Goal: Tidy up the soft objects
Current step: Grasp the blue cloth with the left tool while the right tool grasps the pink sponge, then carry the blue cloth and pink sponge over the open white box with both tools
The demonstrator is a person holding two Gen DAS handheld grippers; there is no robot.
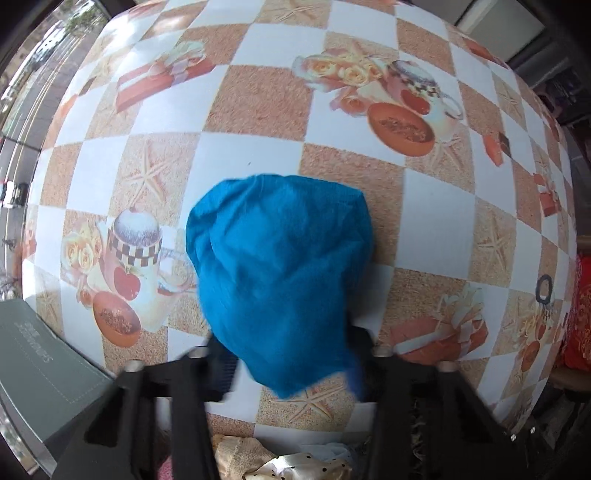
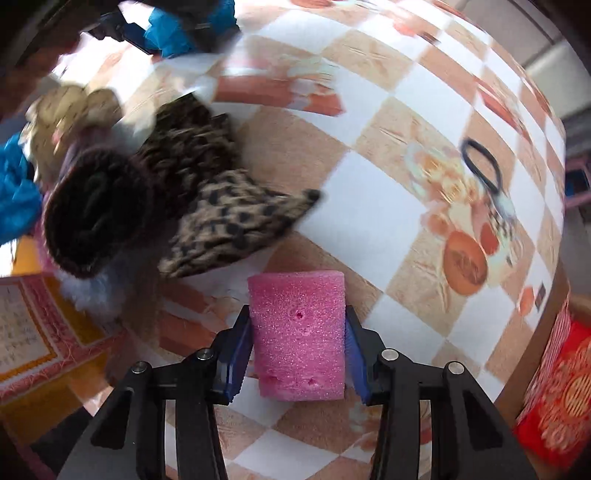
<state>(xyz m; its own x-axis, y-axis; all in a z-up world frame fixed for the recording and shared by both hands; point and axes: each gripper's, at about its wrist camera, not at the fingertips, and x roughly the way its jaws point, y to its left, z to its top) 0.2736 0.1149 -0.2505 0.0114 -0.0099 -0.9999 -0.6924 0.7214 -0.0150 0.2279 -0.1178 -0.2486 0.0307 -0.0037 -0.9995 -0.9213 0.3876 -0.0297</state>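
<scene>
My left gripper [image 1: 291,365] is shut on a blue cloth [image 1: 280,273], which bulges out ahead of the fingers above the checkered tablecloth [image 1: 258,99]. My right gripper [image 2: 297,354] is shut on a pink foam sponge [image 2: 299,332], its blue pads pressing both sides. In the right wrist view a heap of soft things lies at the left: a leopard-print cloth [image 2: 229,218], a dark brown knitted hat [image 2: 96,214] and a beige plush item [image 2: 70,110]. The blue cloth held by the left gripper also shows at the top left there [image 2: 177,33].
A black hair tie [image 2: 480,162] lies on the table at the right; it also shows in the left wrist view [image 1: 545,291]. A grey-green box [image 1: 40,373] stands at the left. A red patterned cushion [image 2: 557,398] sits beyond the table's right edge. Cream and polka-dot fabrics [image 1: 295,465] lie under the left gripper.
</scene>
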